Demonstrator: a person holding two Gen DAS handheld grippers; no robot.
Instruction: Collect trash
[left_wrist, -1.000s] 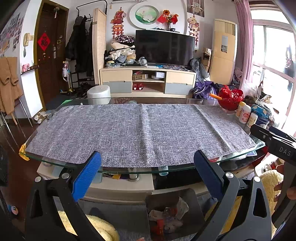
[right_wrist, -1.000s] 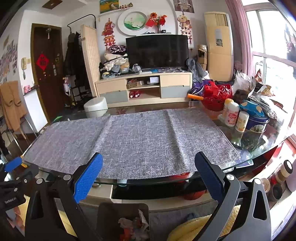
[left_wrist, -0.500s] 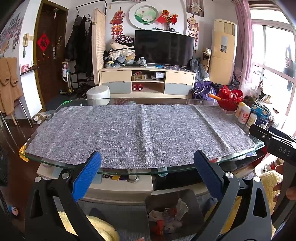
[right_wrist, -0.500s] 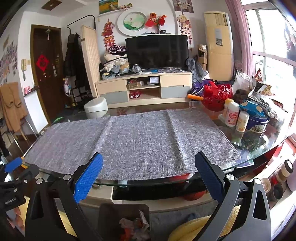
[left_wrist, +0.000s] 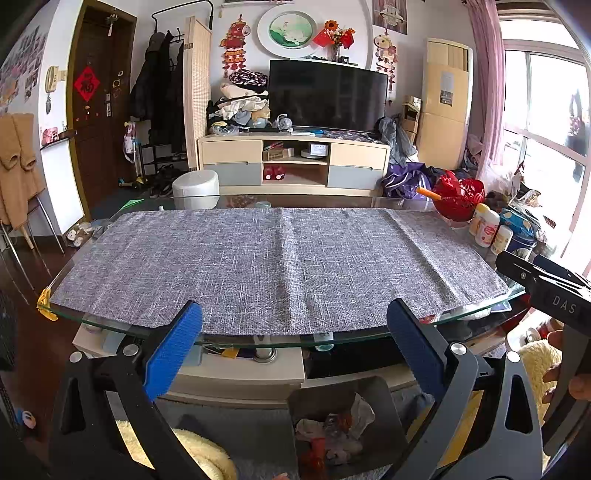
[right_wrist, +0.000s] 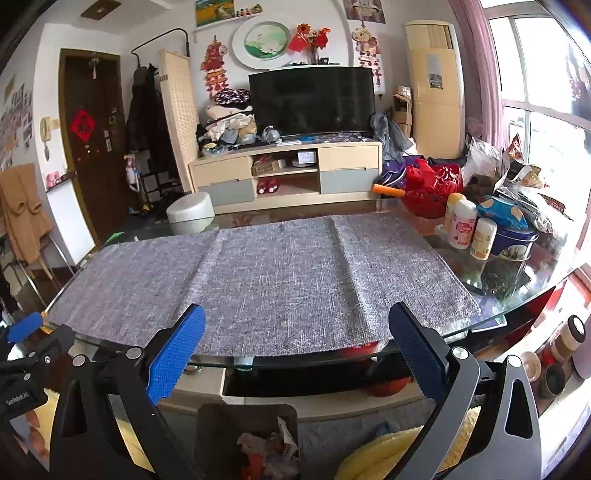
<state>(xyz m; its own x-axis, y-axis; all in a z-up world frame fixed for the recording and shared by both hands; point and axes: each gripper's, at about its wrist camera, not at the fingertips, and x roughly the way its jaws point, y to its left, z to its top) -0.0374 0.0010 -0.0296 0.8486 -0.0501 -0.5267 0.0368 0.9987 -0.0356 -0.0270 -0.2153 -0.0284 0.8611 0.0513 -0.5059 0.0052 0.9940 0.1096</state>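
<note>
A dark trash bin (left_wrist: 384, 410) stands on the floor in front of the glass table, holding crumpled white and red trash (left_wrist: 334, 430). It also shows in the right wrist view (right_wrist: 221, 421) with its trash (right_wrist: 267, 448). My left gripper (left_wrist: 293, 350) is open and empty, held above the bin at the table's near edge. My right gripper (right_wrist: 295, 354) is open and empty too. The grey cloth (left_wrist: 280, 266) on the table carries no trash. The right gripper's body shows at the right of the left wrist view (left_wrist: 554, 291).
A glass table (left_wrist: 110, 325) runs across the front. At its right end stand a red basket (right_wrist: 432, 192), white bottles (right_wrist: 461, 229), a blue tin (right_wrist: 513, 243) and snack bags. A TV cabinet (left_wrist: 295, 166) stands behind. Yellow fluffy slippers (left_wrist: 207, 458) lie by the bin.
</note>
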